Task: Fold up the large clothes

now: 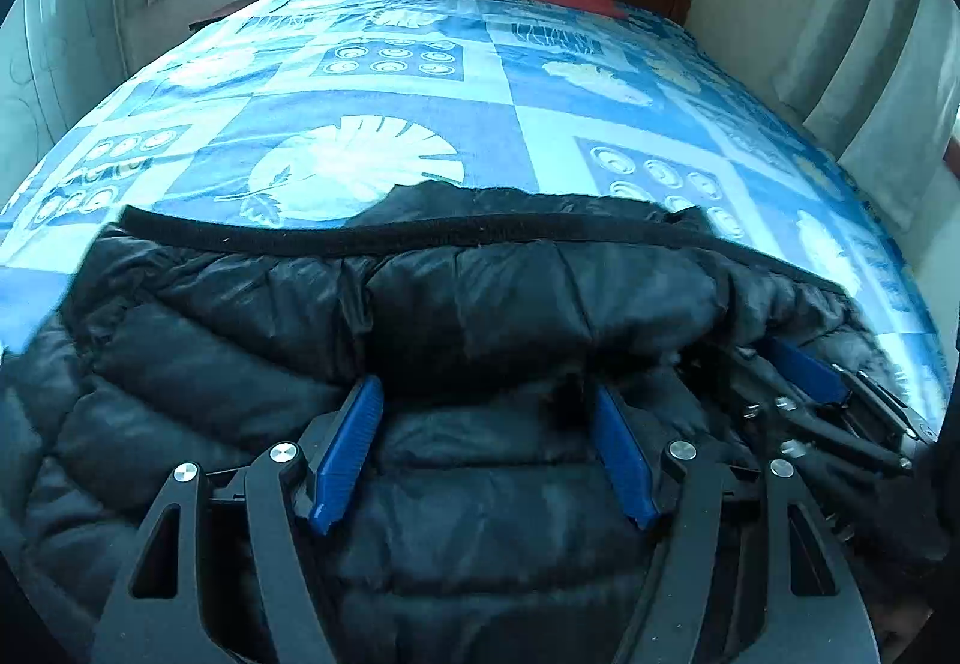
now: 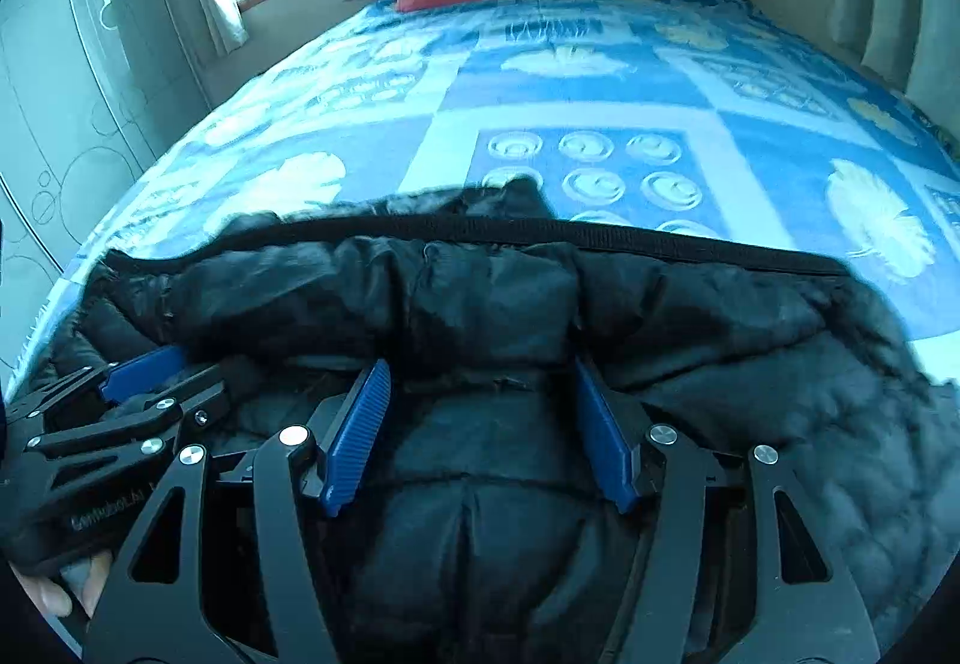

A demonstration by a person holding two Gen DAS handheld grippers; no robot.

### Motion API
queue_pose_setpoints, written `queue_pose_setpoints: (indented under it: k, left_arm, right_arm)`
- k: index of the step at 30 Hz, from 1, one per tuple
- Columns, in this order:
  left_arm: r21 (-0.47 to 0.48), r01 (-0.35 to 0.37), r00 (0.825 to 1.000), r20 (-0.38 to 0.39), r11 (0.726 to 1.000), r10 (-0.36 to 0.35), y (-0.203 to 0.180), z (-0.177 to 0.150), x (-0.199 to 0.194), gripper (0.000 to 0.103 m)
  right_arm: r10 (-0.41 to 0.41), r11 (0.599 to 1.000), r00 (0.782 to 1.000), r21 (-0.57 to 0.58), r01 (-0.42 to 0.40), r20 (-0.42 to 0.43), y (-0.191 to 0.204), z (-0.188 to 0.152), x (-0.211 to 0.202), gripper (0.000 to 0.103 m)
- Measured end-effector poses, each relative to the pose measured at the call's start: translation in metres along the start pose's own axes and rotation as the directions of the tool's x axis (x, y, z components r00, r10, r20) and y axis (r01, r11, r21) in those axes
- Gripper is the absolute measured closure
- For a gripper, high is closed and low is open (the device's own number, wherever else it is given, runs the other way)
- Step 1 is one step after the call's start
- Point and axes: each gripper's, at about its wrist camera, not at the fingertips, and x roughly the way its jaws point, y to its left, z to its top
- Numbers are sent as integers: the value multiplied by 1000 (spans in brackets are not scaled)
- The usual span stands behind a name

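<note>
On the blue bed cover (image 1: 372, 105) lies a puffy black jacket (image 1: 480, 316), spread wide from side to side, close under both tools. Left gripper (image 1: 489, 448) about half open, blue fingers (image 1: 351, 448) down on the puffy cloth, nothing pinched. Right gripper (image 2: 480, 433) just beside it, about half open too, also nothing pinched. Long black trim edge (image 2: 540, 235) straight ahead of both, across the way they point. Both about the same way from that edge. Next, likely, grab the cloth and fold it over.
</note>
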Motion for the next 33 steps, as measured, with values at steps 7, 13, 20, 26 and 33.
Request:
queue_pose_setpoints:
  k: [7,13,20,26,33]
  left_arm:
    - [-68,8,994,109,998,0,38,-29,-98,31]
    - [-243,-49,989,125,969,81,104,-99,-159,31]
    - [-431,-22,993,96,902,70,151,-171,-189,30]
    - [-438,1,995,88,899,42,147,-182,-178,23]
    - [-533,16,994,102,846,46,155,-190,-164,44]
  right_arm:
    - [-85,996,993,18,84,83,-48,-29,-105,32]
    - [-184,972,983,154,178,25,-117,-94,-153,32]
    - [-142,942,989,299,151,-52,-158,-152,-163,31]
    - [-89,933,992,342,113,-87,-160,-165,-147,24]
    - [-8,912,998,409,34,-65,-153,-175,-140,43]
